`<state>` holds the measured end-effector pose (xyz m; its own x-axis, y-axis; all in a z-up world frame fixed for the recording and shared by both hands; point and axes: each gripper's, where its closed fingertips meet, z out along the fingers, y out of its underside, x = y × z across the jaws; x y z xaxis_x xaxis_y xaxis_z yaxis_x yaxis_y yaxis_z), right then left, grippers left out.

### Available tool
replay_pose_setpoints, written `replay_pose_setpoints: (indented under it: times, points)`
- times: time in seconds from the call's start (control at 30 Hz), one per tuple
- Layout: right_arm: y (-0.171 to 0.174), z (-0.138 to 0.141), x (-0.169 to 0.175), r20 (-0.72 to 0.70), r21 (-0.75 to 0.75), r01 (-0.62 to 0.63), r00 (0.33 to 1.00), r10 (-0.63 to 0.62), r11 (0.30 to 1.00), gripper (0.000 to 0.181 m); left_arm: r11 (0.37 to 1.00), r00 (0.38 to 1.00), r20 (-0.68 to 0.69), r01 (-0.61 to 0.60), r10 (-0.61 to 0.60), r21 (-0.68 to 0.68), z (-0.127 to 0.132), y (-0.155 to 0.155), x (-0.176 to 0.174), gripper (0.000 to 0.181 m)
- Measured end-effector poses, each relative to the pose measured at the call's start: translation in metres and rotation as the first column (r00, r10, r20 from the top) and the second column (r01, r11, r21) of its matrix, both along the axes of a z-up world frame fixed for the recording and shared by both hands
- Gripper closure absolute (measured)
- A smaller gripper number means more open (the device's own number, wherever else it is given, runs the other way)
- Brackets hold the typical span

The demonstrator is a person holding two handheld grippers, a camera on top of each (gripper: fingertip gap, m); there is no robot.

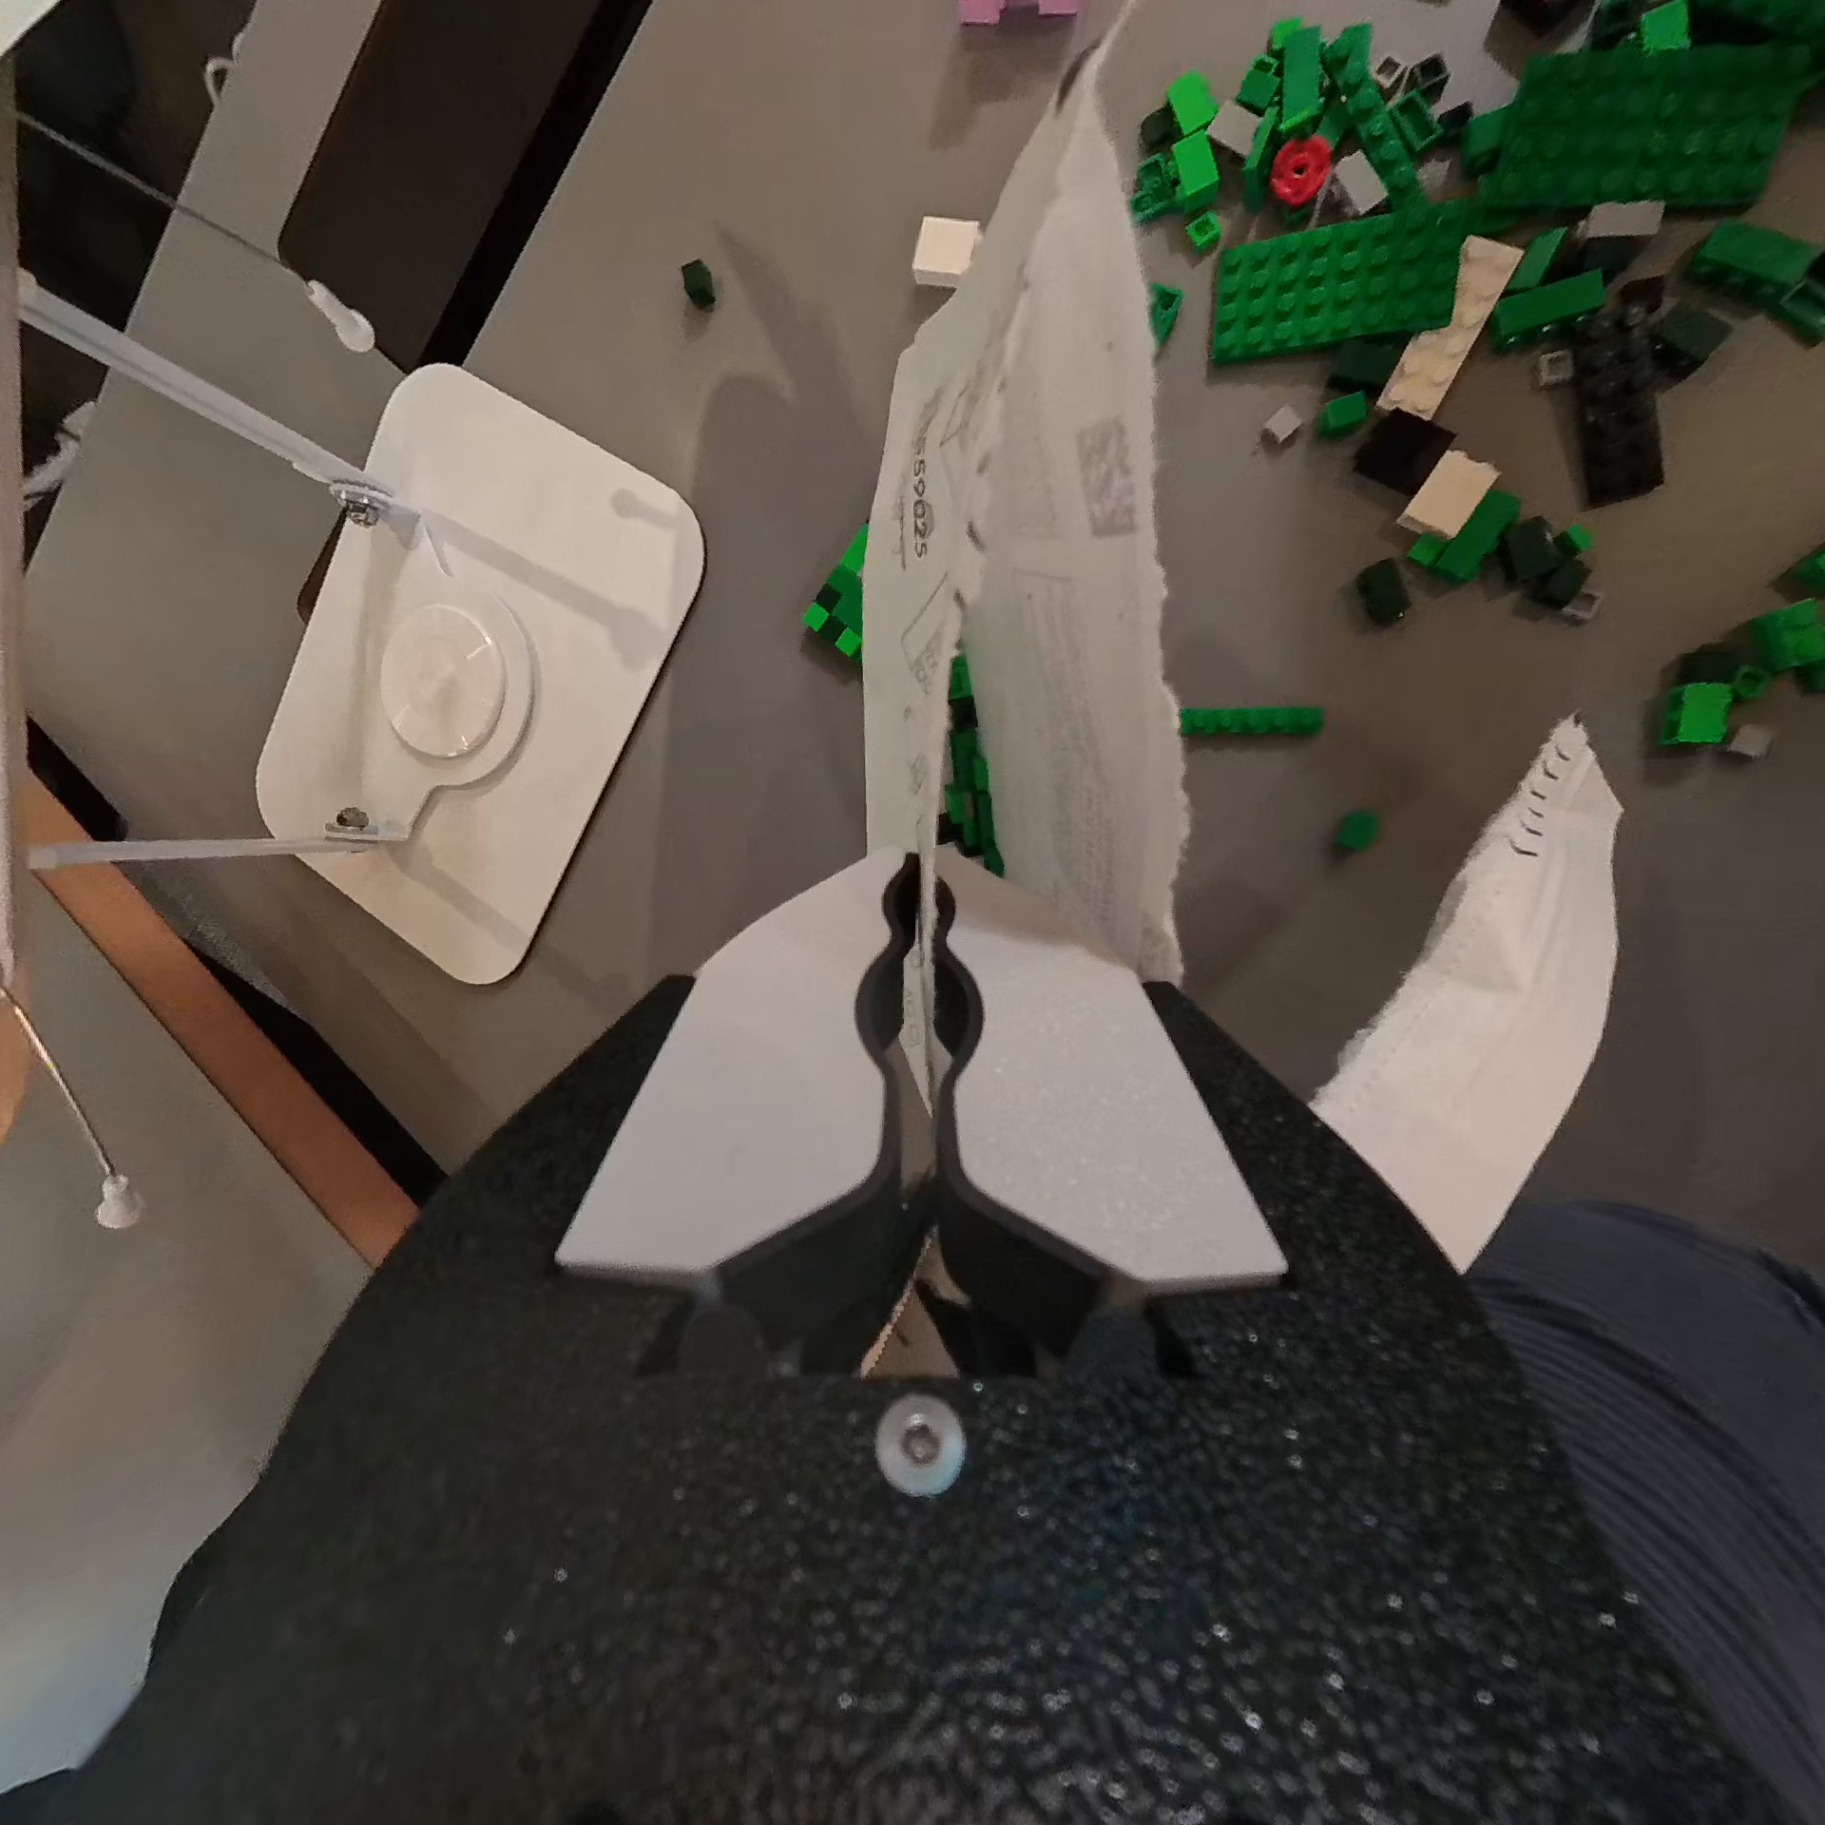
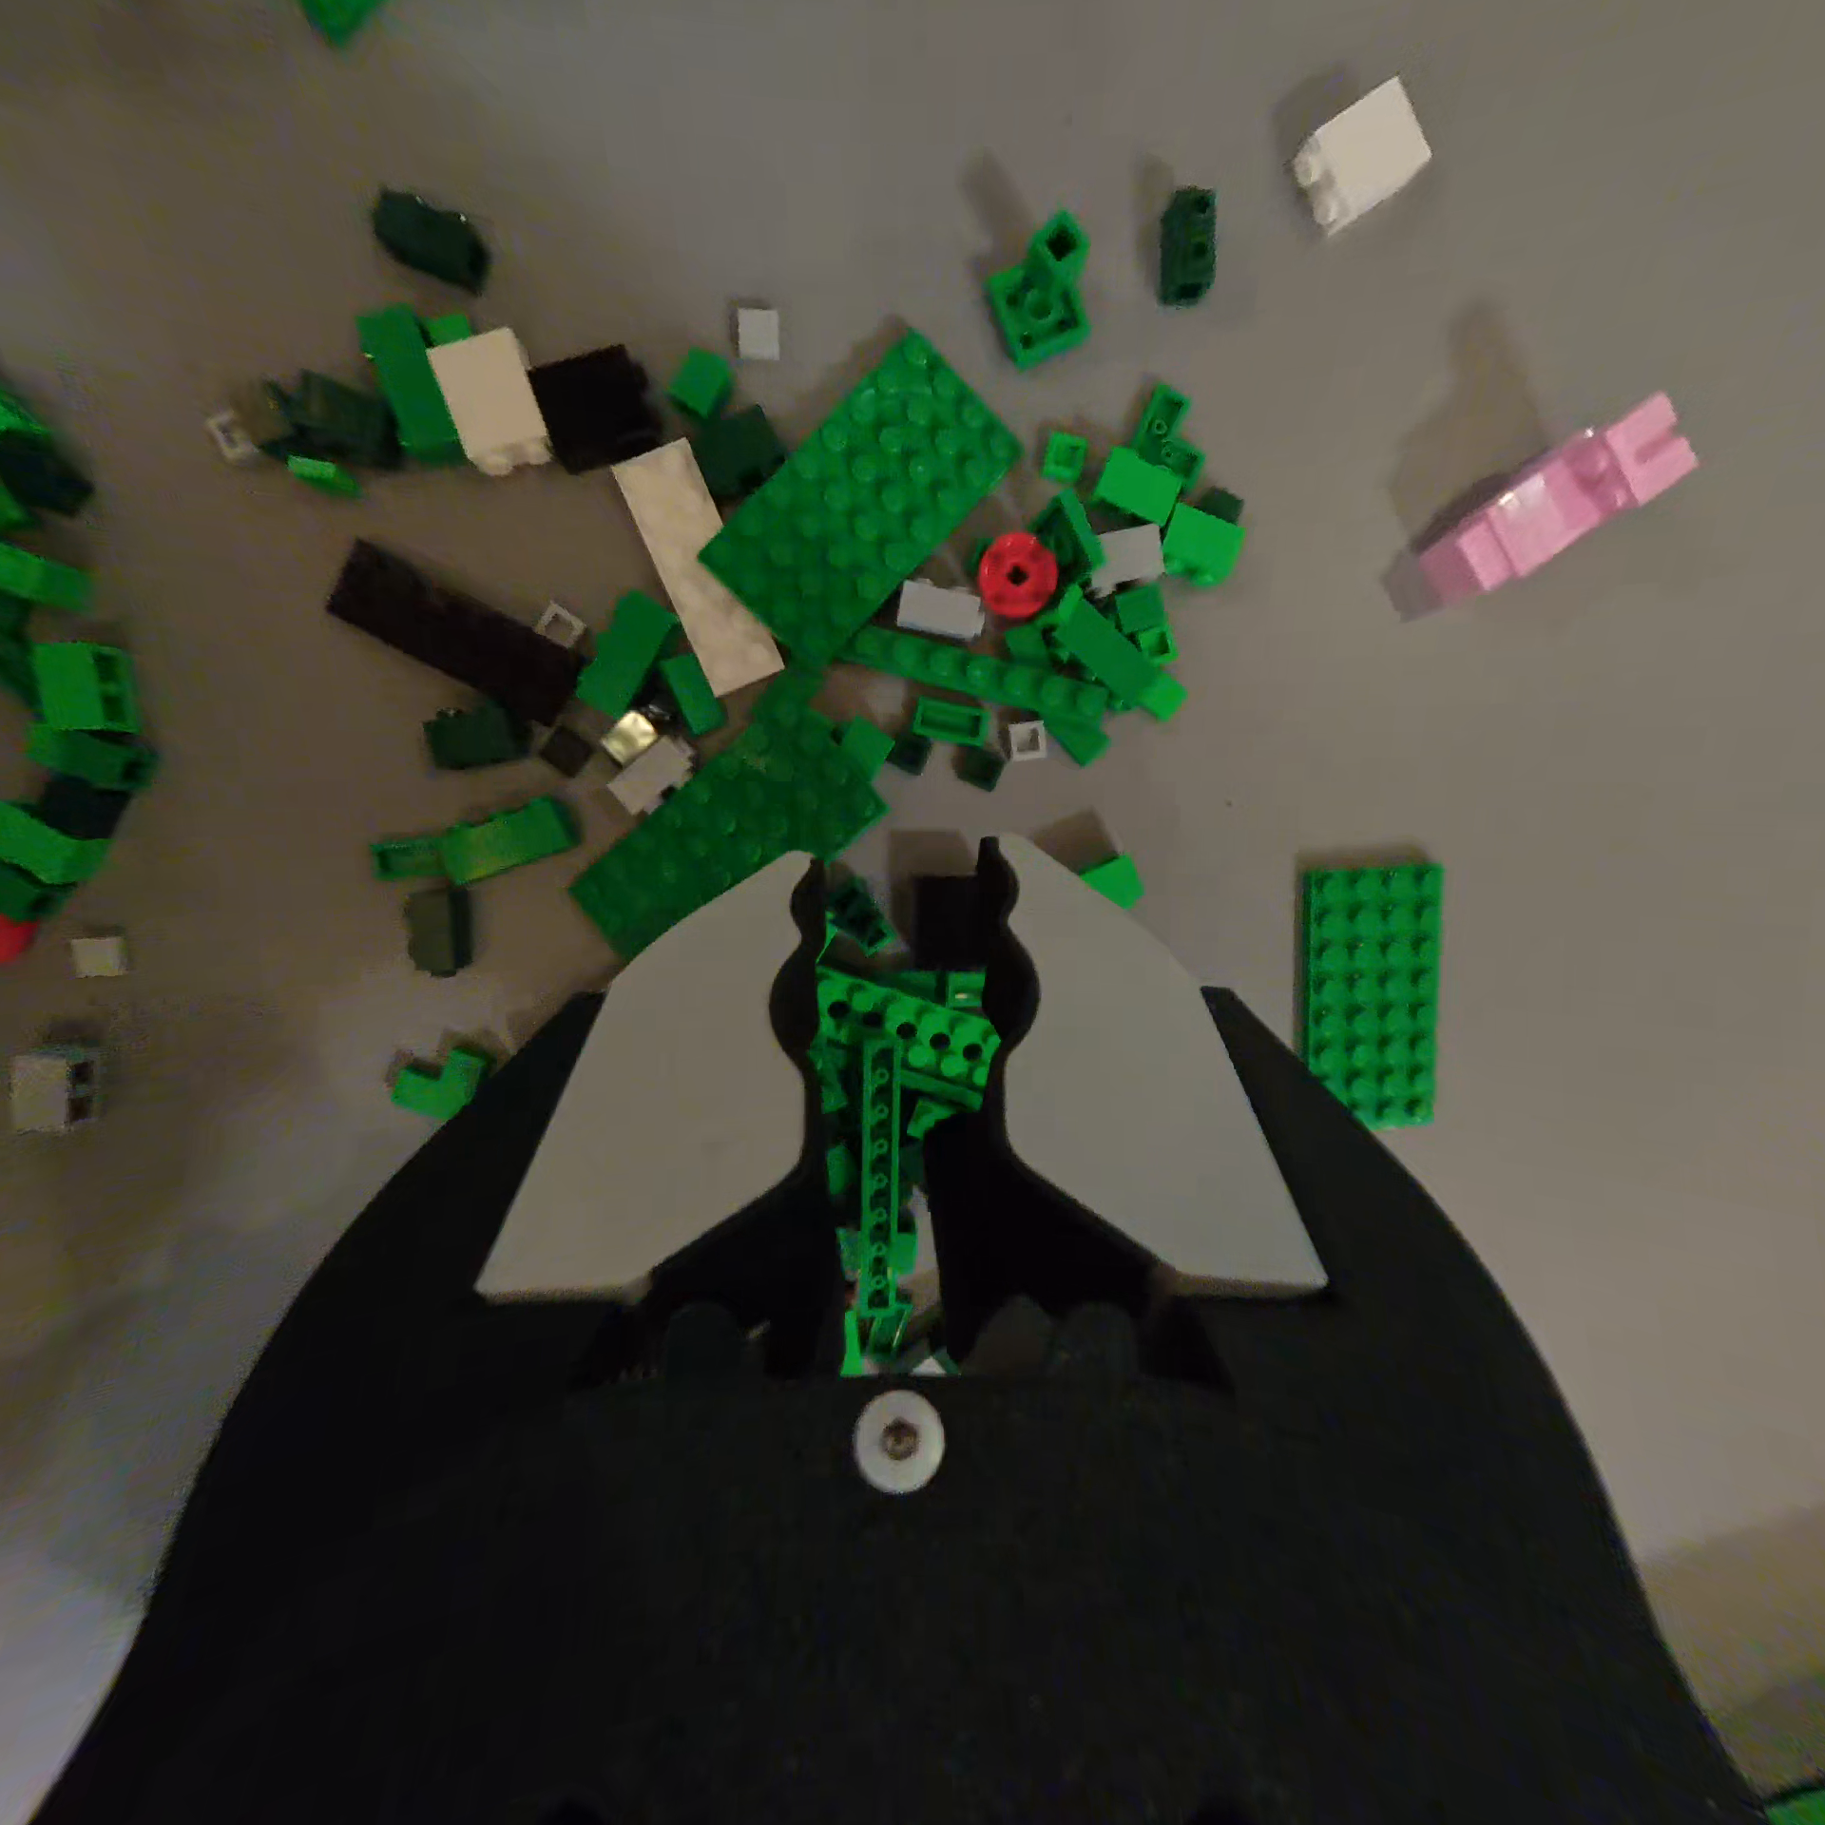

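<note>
My left gripper (image 1: 923, 869) is shut on a torn white paper bag (image 1: 1067, 593) with grey print, holding it edge-on above the grey table (image 1: 790, 198). Its ragged edges hang open over loose green bricks (image 1: 839, 602). My right gripper (image 2: 899, 859) is open and hovers over a heap of bricks; green bricks (image 2: 899, 1027) show on the table through the gap between its fingers. Just beyond its tips lie a green plate (image 2: 731, 820) and a black brick (image 2: 943, 913).
A second white paper piece (image 1: 1481, 988) lies at the right. A white stand base (image 1: 474, 672) with thin rods sits at the left. Large green plates (image 2: 869, 494) (image 2: 1373, 988), a red round piece (image 2: 1017, 573), a pink brick block (image 2: 1550, 504) and a white brick (image 2: 1363, 153) are scattered around. The left gripper's tips are roughly 30 centimetres from the right gripper's. The left gripper is farther from the red round piece (image 2: 1017, 573), some 25 centimetres, than the right, some 6 centimetres. My left wrist view (image 1: 1294, 170) looks at it from another angle.
</note>
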<state>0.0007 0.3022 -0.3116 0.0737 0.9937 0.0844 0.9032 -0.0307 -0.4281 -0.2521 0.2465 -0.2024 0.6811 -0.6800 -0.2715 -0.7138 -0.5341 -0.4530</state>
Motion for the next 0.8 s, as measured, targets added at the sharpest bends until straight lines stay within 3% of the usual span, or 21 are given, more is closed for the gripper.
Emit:
replay_pose_setpoints:
  times: [0.1,0.23,0.43,0.67,0.8]
  points:
    - [-0.001,-0.003,-0.011,0.000,0.008,-0.028,1.000,0.028,1.000,0.152,1.000,1.000,0.004,-0.010,0.010,-0.006,-0.001,0.000,-0.003,0.181]
    - [-0.003,0.008,-0.029,-0.116,-0.045,-0.032,0.993,0.027,0.998,0.152,1.000,1.000,0.000,-0.011,0.011,-0.014,-0.003,0.001,-0.003,0.181]
    - [0.002,0.020,-0.029,-0.162,-0.032,-0.016,0.987,0.011,0.999,0.152,1.000,1.000,-0.010,-0.012,0.012,-0.019,-0.004,0.002,-0.002,0.181]
    - [0.006,0.023,0.020,-0.088,0.018,0.097,0.992,-0.095,0.995,0.152,0.999,1.000,-0.005,-0.029,0.028,-0.025,-0.005,0.002,-0.005,0.181]
    - [-0.003,0.017,0.053,-0.051,-0.033,0.180,0.982,-0.182,0.983,0.152,0.999,1.000,-0.004,-0.025,0.025,-0.029,-0.006,0.002,-0.004,0.181]
